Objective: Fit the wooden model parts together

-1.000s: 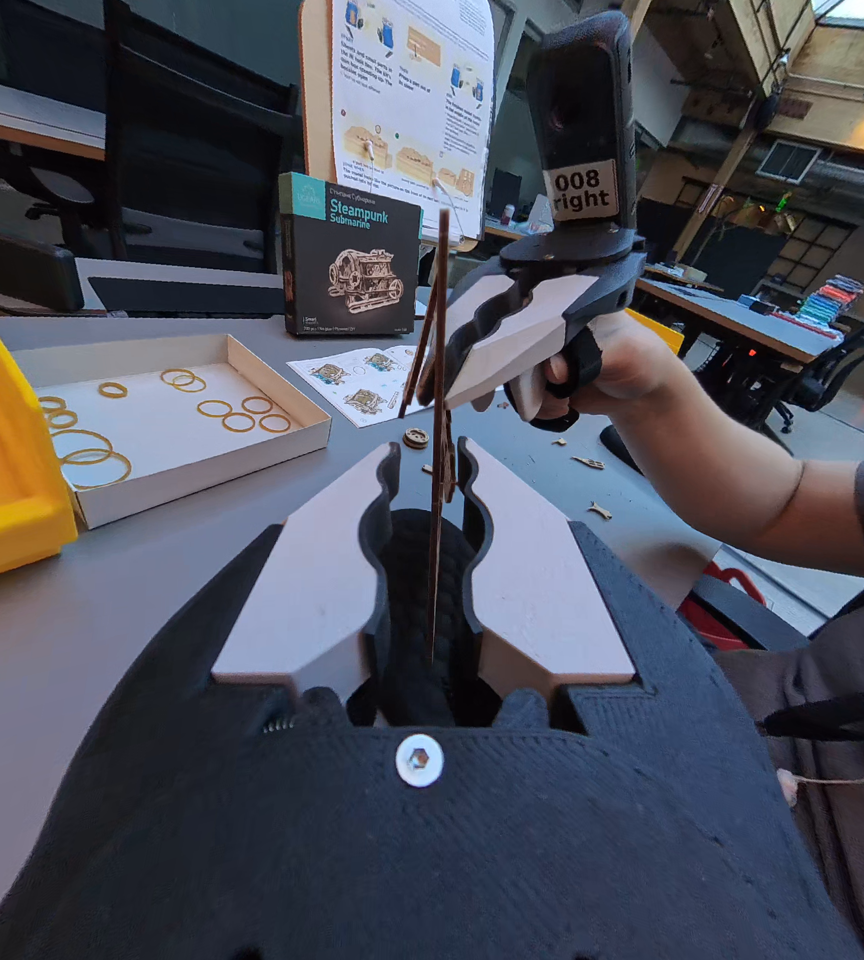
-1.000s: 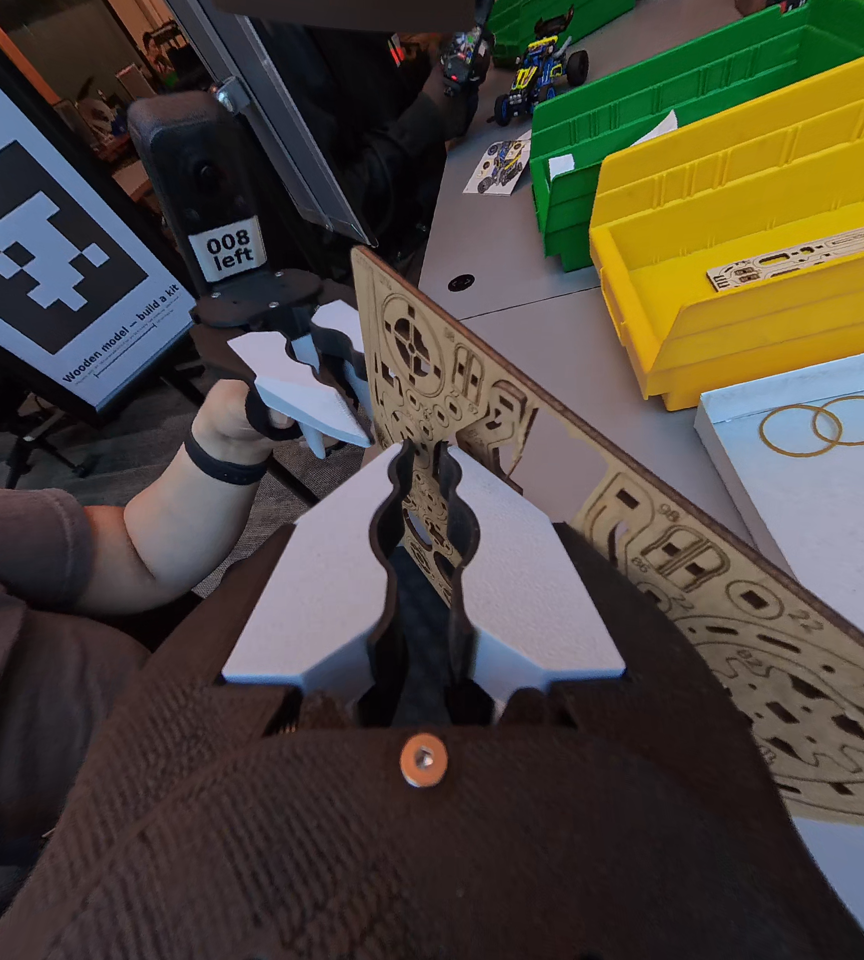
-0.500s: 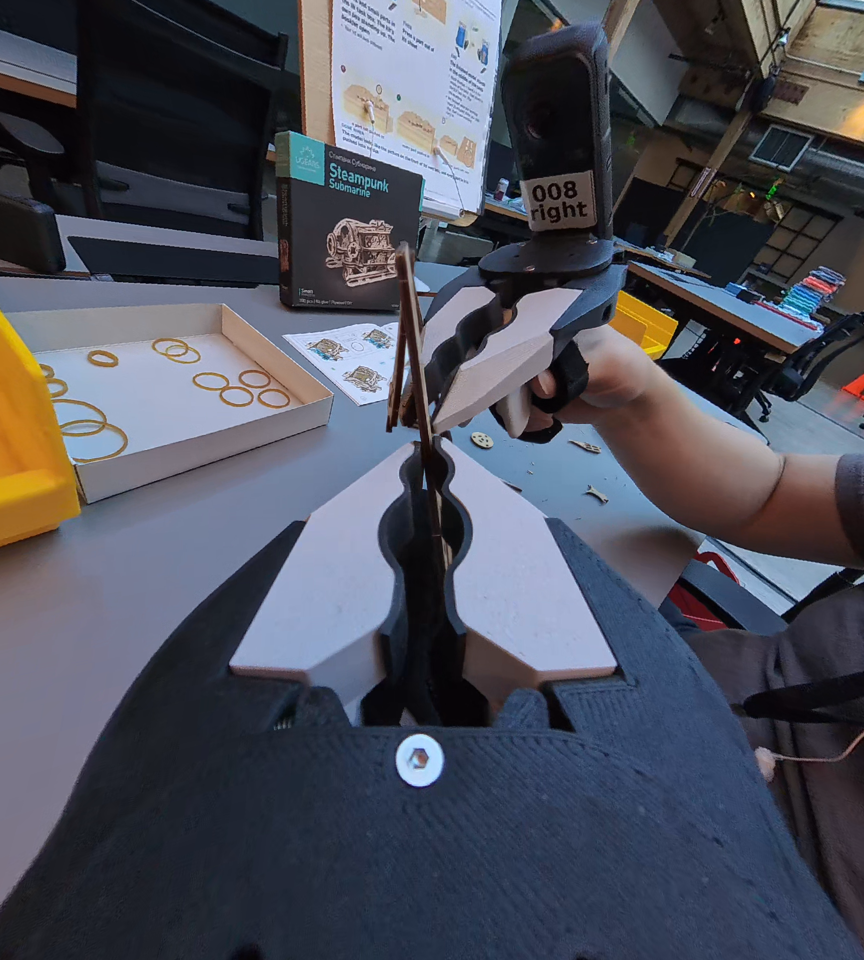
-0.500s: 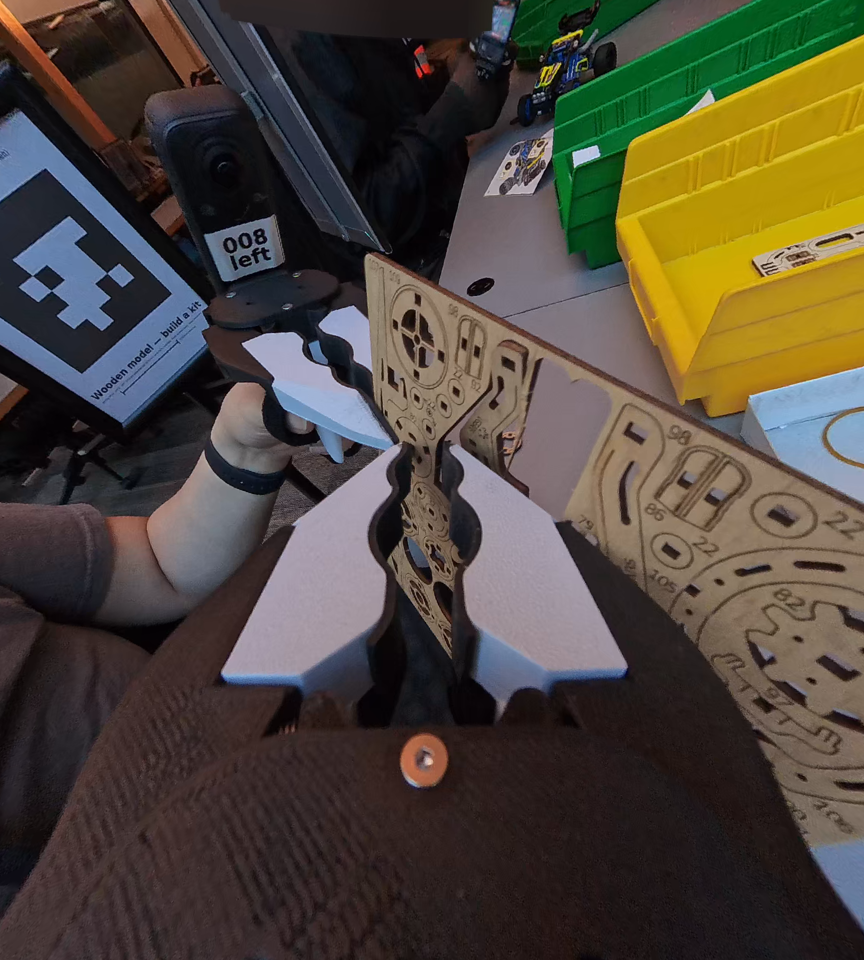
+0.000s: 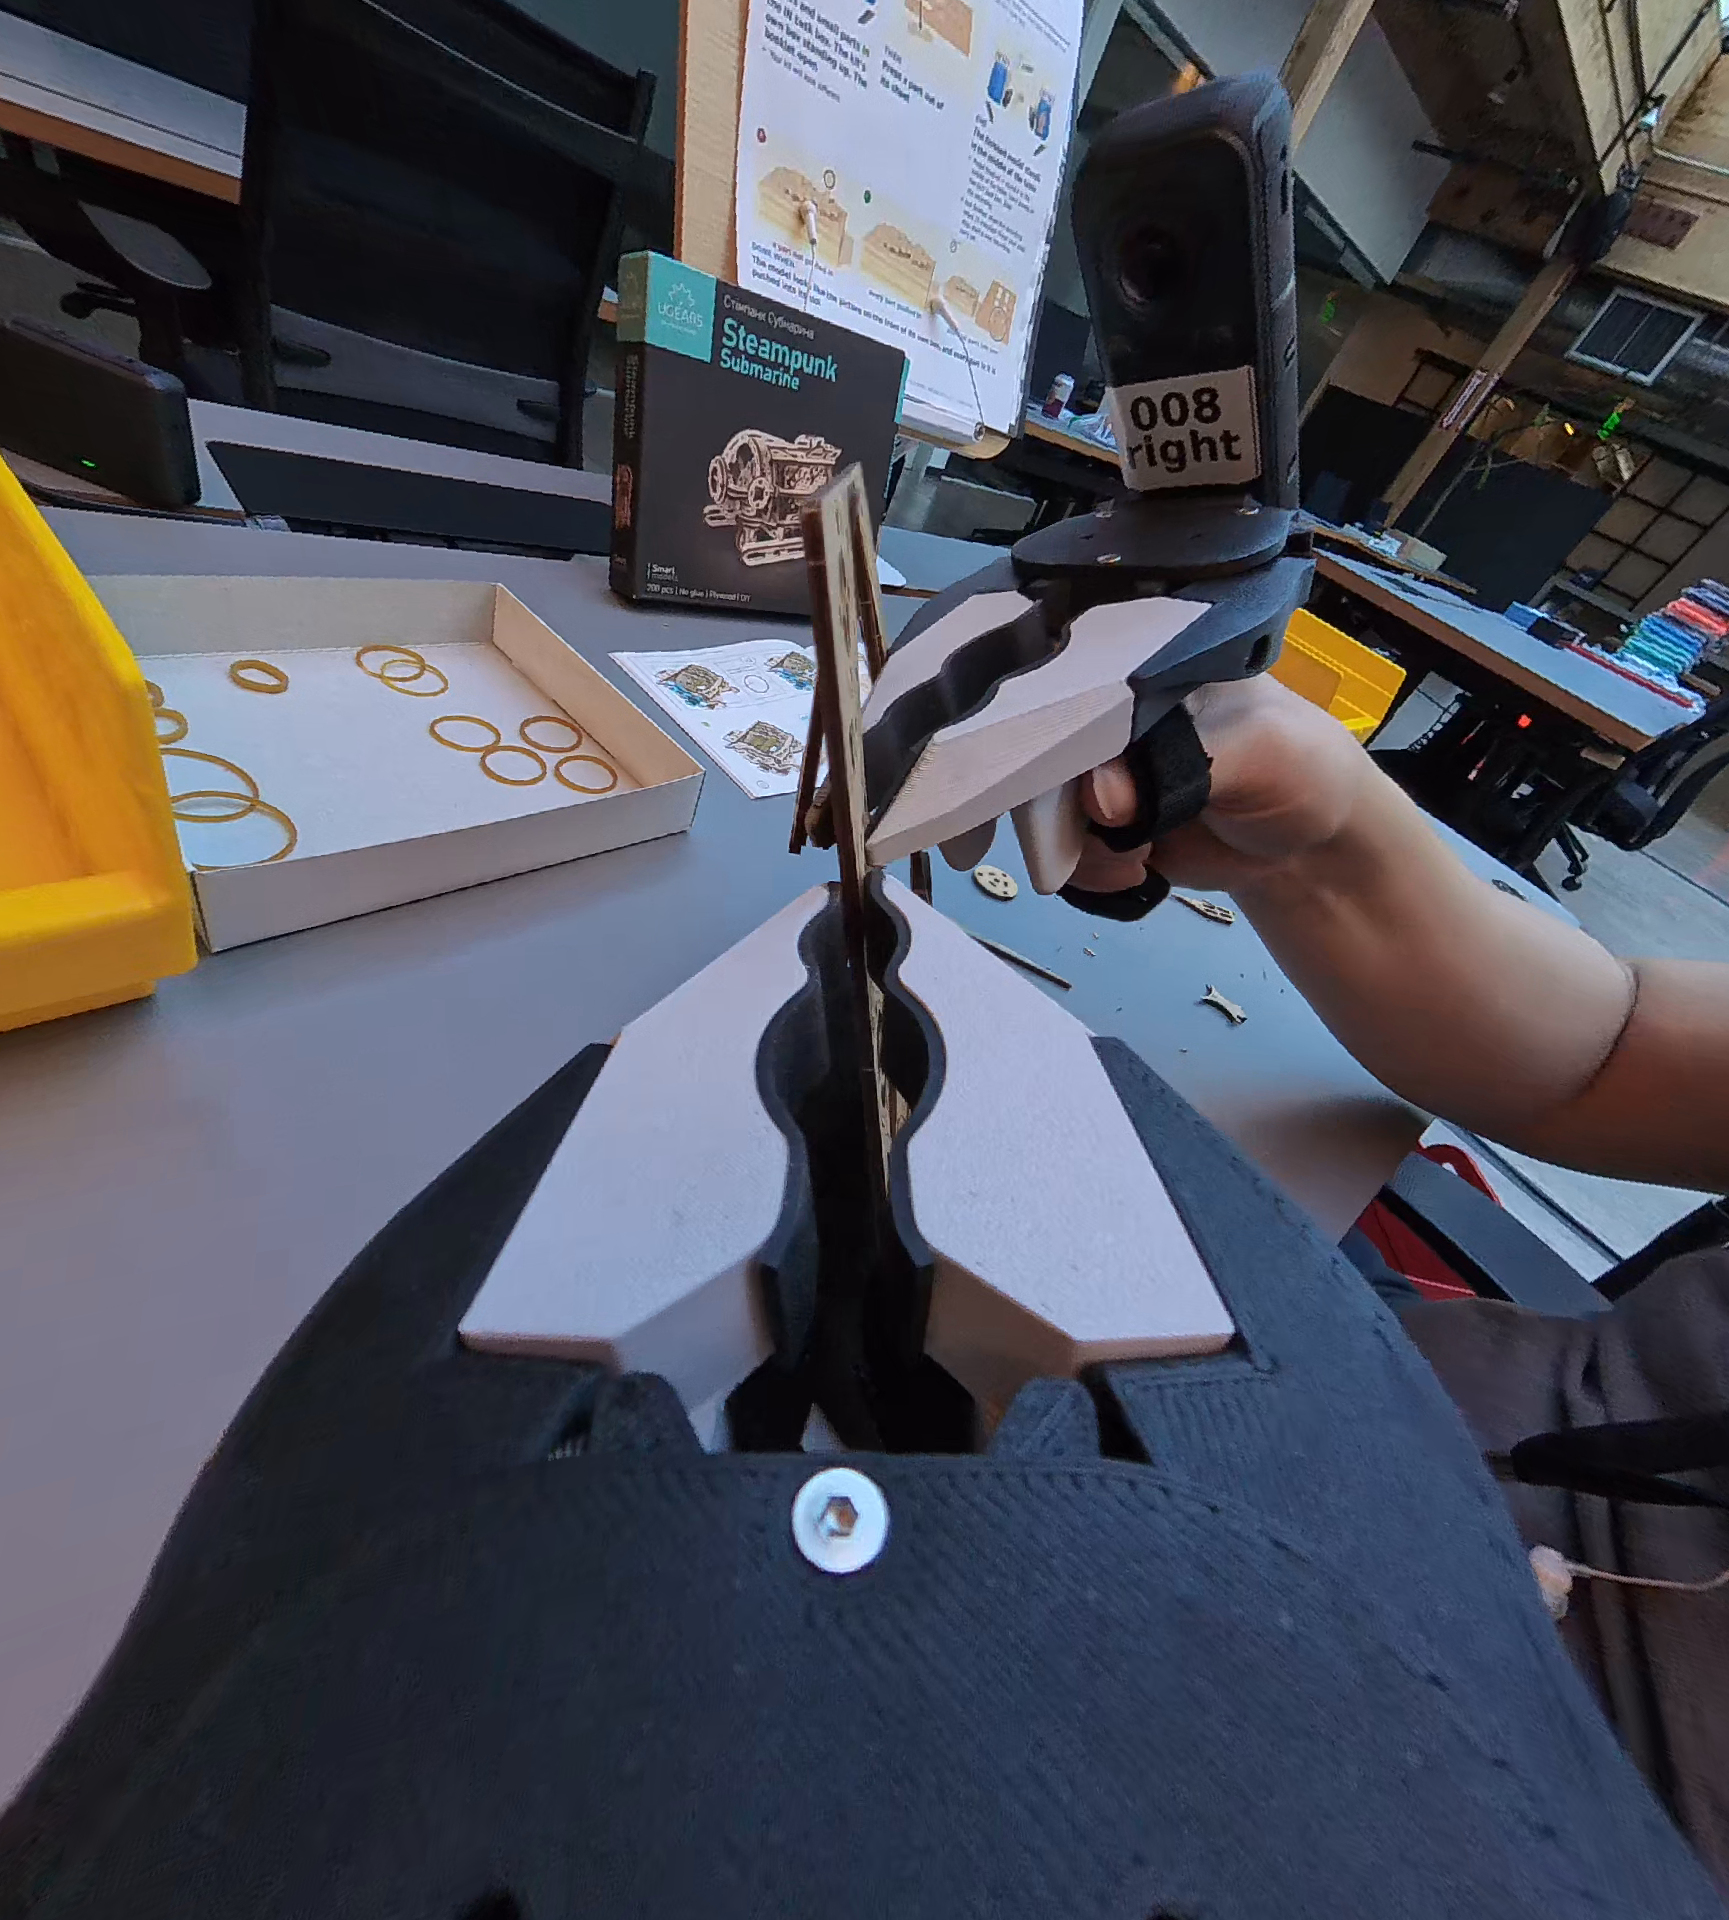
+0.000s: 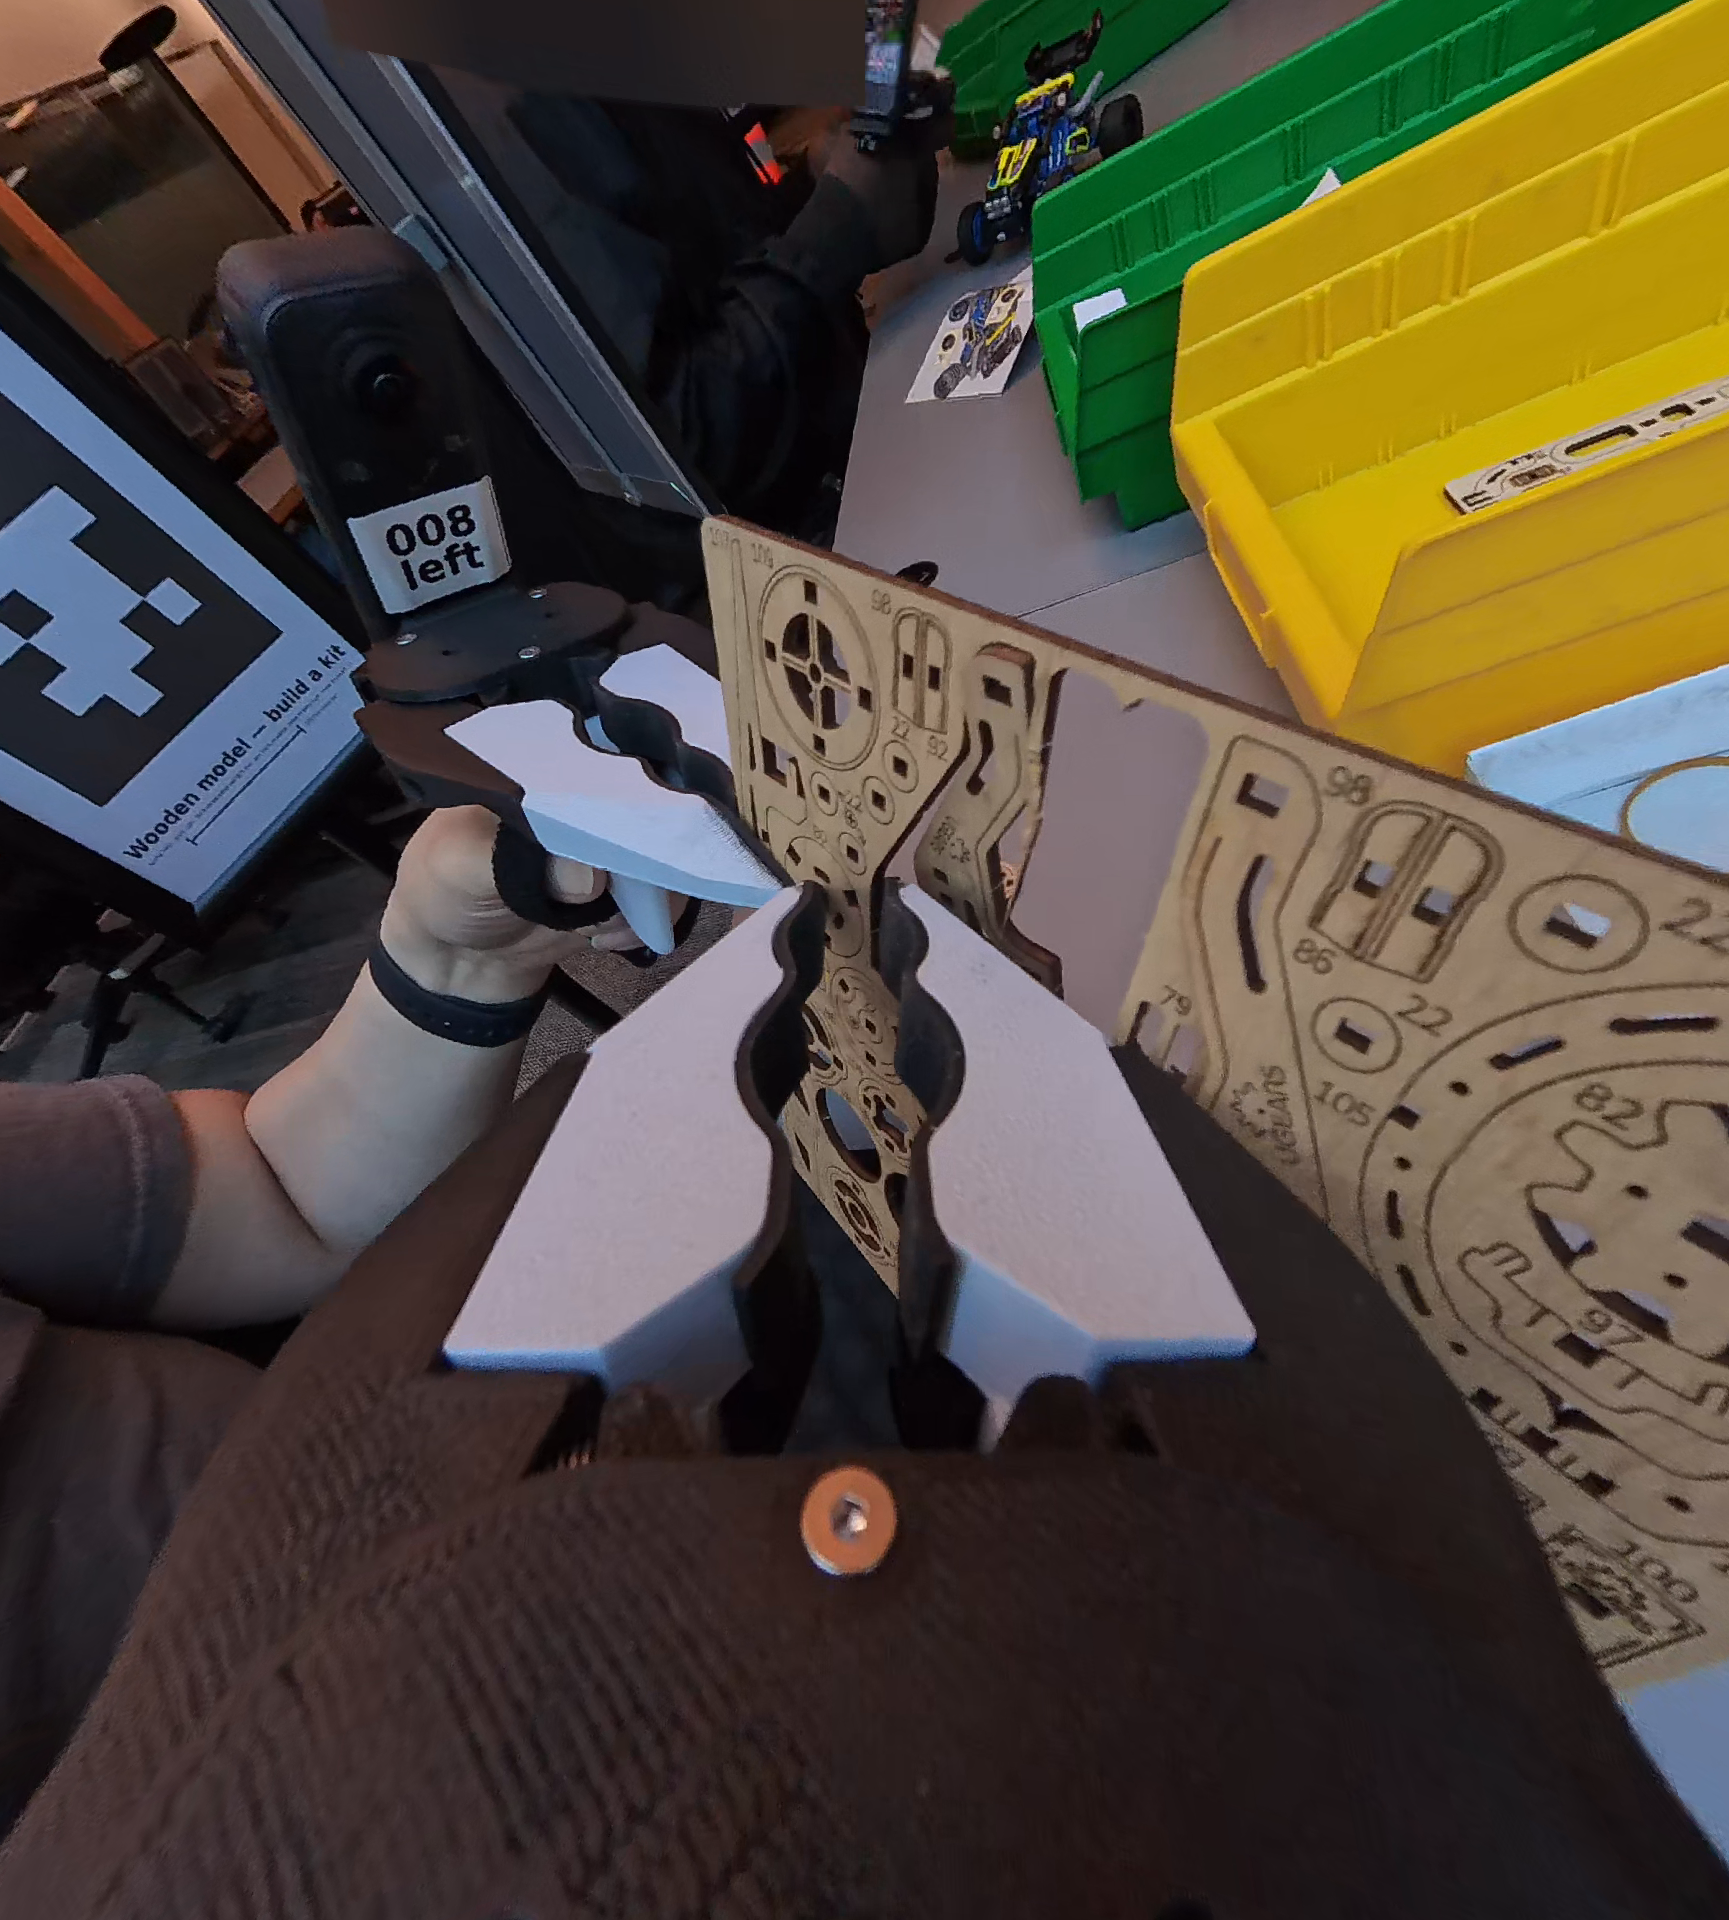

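since a second ago my left gripper (image 5: 865,894) clamped onto the wooden parts sheet (image 6: 1255,987) held upright over the table, right gripper (image 6: 844,899) pinching it too, so i'd twist gently.

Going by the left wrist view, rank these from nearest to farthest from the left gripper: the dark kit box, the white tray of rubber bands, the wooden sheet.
1. The wooden sheet, clamped edge-on in the left gripper.
2. The white tray of rubber bands, on the table ahead to the left.
3. The dark kit box, standing upright at the table's far side, beyond the tray.
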The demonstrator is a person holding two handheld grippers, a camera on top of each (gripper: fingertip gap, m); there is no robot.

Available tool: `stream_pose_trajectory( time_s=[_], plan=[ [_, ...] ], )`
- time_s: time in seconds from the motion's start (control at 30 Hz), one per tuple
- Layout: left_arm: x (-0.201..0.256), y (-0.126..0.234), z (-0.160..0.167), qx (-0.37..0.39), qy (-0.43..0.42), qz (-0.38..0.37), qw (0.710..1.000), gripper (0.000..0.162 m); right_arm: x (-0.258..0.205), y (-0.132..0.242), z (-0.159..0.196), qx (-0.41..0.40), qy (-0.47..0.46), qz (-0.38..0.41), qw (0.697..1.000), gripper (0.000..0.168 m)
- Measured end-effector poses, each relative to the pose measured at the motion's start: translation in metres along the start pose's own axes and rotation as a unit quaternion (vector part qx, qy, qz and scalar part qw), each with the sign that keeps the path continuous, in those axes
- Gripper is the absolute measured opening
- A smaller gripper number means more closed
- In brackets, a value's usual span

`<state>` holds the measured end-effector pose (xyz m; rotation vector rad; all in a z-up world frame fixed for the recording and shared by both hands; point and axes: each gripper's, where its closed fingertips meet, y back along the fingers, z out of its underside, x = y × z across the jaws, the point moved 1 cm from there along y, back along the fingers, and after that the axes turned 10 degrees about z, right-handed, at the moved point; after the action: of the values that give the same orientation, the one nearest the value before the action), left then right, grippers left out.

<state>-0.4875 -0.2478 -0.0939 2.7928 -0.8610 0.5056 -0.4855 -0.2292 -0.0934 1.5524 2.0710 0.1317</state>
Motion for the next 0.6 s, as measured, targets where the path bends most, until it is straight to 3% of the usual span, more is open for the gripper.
stream_pose_trajectory(
  time_s=[0.33,0.5,0.6],
  plan=[
    [-0.0034,-0.002,0.003,0.009,0.005,-0.009,1.0,0.0,0.0033,-0.0007,0.0024,-0.006,0.022,0.041,0.999,0.01],
    [0.0014,-0.0046,-0.0003,0.021,0.003,0.022,1.0,0.0,-0.0014,0.0059,0.0006,-0.01,-0.003,-0.017,1.0,0.014],
    [0.0013,-0.0073,-0.0001,0.018,0.005,0.024,1.0,0.0,0.0016,0.0038,0.0023,-0.014,0.02,0.005,1.0,0.013]
  ],
)
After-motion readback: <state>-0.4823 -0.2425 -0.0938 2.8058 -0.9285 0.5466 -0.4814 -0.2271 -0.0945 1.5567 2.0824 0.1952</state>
